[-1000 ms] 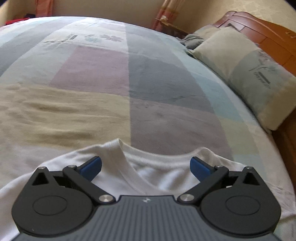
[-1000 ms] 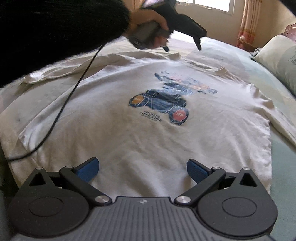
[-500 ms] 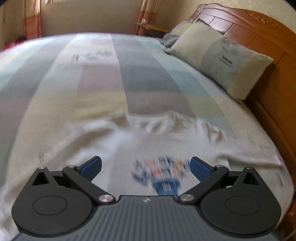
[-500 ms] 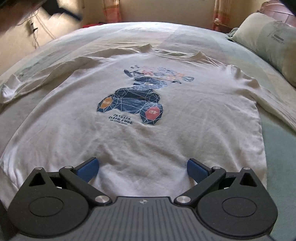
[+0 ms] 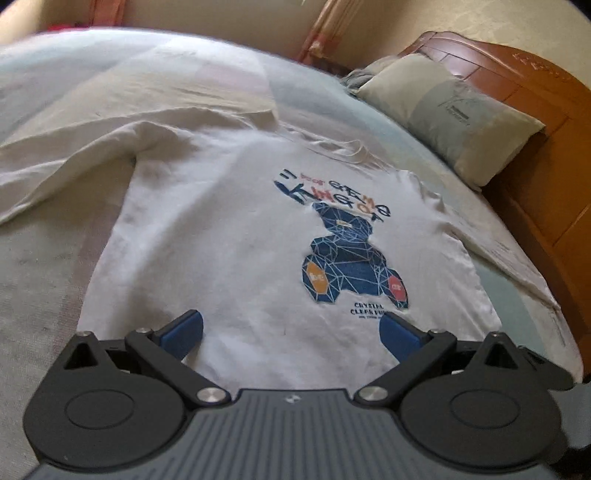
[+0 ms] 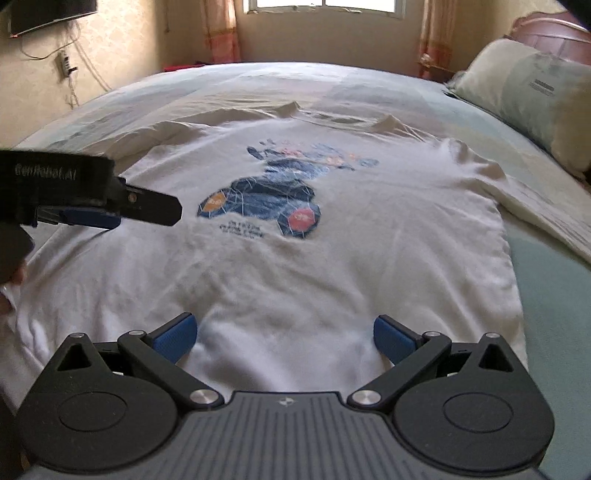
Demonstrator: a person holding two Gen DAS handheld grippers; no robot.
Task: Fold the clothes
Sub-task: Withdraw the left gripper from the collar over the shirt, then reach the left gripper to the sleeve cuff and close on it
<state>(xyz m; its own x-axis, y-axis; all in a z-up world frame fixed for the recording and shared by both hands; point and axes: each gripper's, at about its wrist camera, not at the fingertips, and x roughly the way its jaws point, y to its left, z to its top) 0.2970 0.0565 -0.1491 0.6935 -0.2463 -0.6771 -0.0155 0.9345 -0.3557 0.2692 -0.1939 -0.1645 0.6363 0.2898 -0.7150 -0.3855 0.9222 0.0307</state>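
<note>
Right claw [image 6: 282, 334]: nearest in the right wrist view, its blue fingertips [image 6: 173, 336] spread wide apart with nothing between them, poised over the lower part of the shirt near its hem.
Left claw [image 5: 291, 332]: likewise wide apart and empty in its own view, over the lower front of the shirt, just below the small printed lettering; in the right wrist view it enters from the left edge [image 6: 110, 212], seen side-on above the shirt's left side.
White T-shirt [image 6: 332, 258]: lies spread out front-up on the bed, hem toward the cameras and collar away from them, with mild wrinkles across the body.
Print [image 5: 351, 266]: a blue faceted bear with an orange patch and a red patch, coloured lettering above it and dark small text below, centred on the chest.
Sleeves: one long sleeve [image 5: 74, 158] runs out to the left in loose folds; the other [image 6: 546, 214] stretches to the right toward the bed's edge.
Bed [image 6: 554, 302]: covered in pale blocks of blue, grey and cream, carrying the whole shirt.
Pillow [image 5: 454, 114]: at the right beyond the shirt, resting against the wooden headboard [image 5: 535, 96].
Far wall: a window [image 6: 325, 5] with curtains [image 6: 221, 37] on both sides.
</note>
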